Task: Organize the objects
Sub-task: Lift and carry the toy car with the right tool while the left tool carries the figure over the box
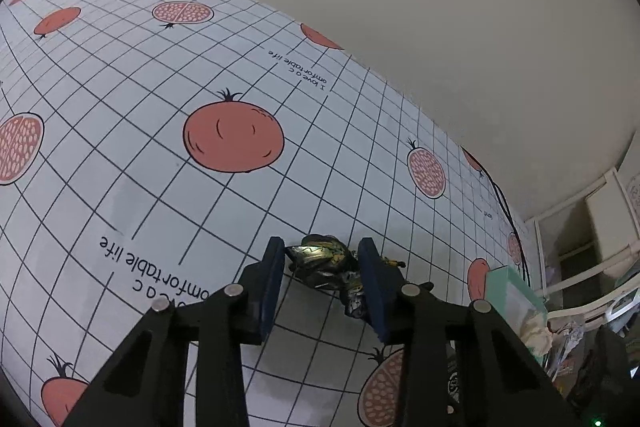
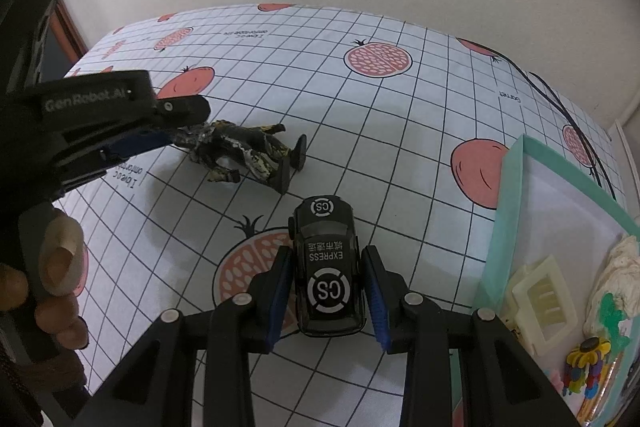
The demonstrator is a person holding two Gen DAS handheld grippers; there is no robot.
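Toys on the pomegranate-print tablecloth (image 2: 400, 155), one between each claw as I sort them.

Black toy car (image 2: 327, 267), roof marked "EXPRESS", stands on its wheels between the blue pads of my right gripper (image 2: 328, 297); the jaws sit wide with gaps on both sides, so nothing is clamped yet. Beyond it, the dark camouflage action figure (image 2: 240, 153) lies on its side, its upper body between the fingers of my left gripper (image 1: 324, 287), which look closed on it, though the left pad's contact is unclear. Just right of the car, the teal-rimmed tray (image 2: 512, 195) already holds small items, the likely destination.
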